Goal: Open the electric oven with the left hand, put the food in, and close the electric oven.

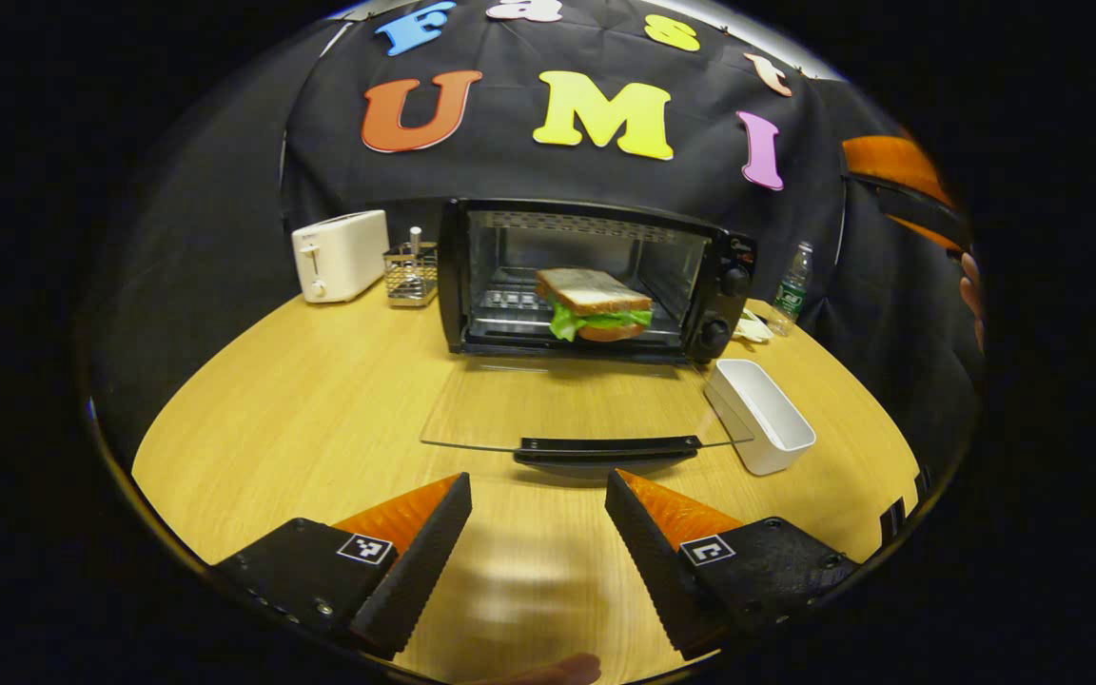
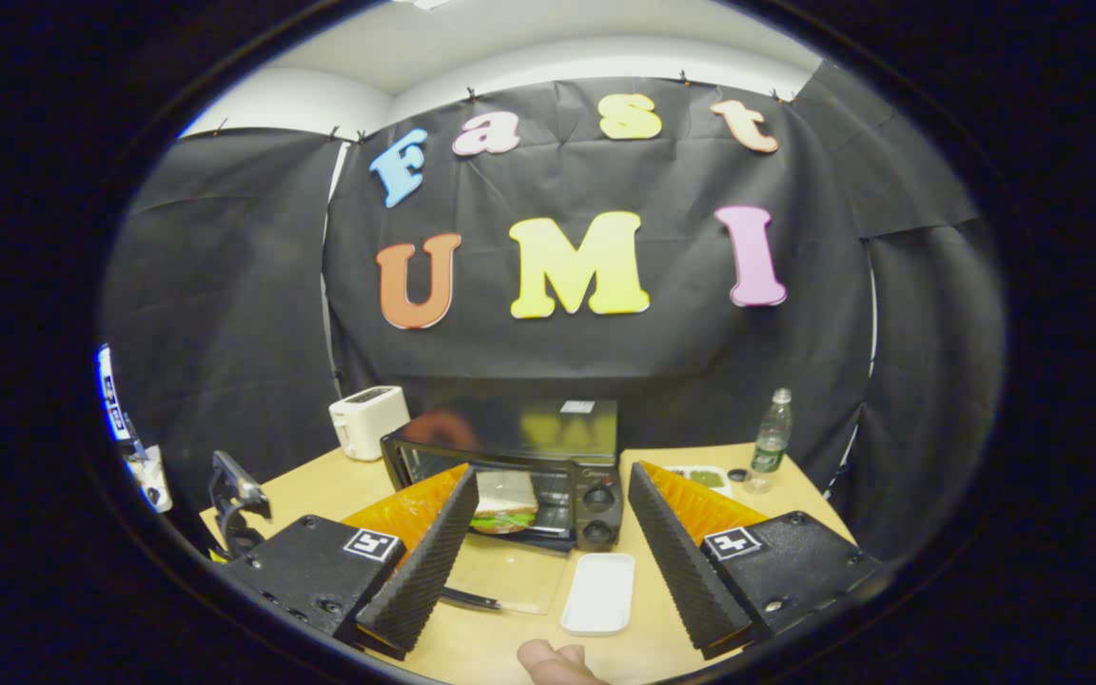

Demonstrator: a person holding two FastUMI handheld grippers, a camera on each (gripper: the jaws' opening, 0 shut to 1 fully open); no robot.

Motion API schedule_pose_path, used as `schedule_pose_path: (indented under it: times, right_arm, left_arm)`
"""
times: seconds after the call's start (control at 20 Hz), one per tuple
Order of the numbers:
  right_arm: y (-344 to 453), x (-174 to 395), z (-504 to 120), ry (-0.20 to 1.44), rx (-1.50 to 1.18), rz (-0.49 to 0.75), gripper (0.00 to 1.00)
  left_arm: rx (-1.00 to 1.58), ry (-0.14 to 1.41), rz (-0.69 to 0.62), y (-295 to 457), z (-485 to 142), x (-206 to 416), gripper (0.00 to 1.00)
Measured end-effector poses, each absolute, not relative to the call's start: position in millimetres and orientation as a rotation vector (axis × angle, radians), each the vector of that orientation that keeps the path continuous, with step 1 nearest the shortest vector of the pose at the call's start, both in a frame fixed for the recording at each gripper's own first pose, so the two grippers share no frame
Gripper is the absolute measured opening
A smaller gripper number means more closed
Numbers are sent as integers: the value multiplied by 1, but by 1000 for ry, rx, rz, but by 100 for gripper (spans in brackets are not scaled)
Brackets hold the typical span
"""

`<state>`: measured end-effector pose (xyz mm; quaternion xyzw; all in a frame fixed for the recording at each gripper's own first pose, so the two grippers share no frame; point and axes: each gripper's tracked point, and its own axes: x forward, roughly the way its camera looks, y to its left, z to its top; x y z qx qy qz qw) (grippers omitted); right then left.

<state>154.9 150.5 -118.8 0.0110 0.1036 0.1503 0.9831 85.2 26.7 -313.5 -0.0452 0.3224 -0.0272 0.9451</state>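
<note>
1. Electric oven [image 1: 596, 281] sits at the back of the desk [image 1: 320, 409], glass door [image 1: 577, 404] dropped flat onto the desk, black handle [image 1: 605, 447] at its front edge.
2. Sandwich [image 1: 596, 304] is inside the oven on the wire rack: bread on top, lettuce sticking out at the sides. In the right gripper view it shows through the open front [image 2: 502, 502].
3. White tray [image 1: 759, 414] on the desk just right of the open door, nothing in it. In the right gripper view [image 2: 597, 592] it lies in front of the oven's knob panel.
4. Wire basket [image 1: 411, 273] between the white toaster [image 1: 341, 255] and the oven, with one upright utensil in it; can't tell what kind.
5. Water bottle [image 1: 792, 287] right of the oven, near the back edge.
6. Left hand-held gripper [image 1: 538, 542]: fingers spread apart, holding nothing, low over the desk just in front of the door handle.
7. Right hand-held gripper [image 2: 553, 561]: fingers spread apart, holding nothing, raised well back from the oven.
</note>
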Motion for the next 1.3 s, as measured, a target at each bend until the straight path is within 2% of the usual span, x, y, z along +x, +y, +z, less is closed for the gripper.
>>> schedule_pose_path:
  times: [0.35,0.65,0.9,1.05,1.3]
  right_arm:
    - [96,123,-85,14,26,208,99]
    - [56,97,-96,37,-34,109,99]
    - [15,84,-98,13,-63,4,99]
    - [7,84,-105,41,-24,1,100]
    - [-5,87,-114,71,-3,0,99]
  left_arm:
    - [-23,738,-99,-14,-342,104,94]
    - [-14,821,-69,-18,-360,108,93]
    - [-40,780,-50,-14,-349,117,93]
    - [30,716,-2,3,-334,131,94]
    - [31,670,-11,1,-318,149,94]
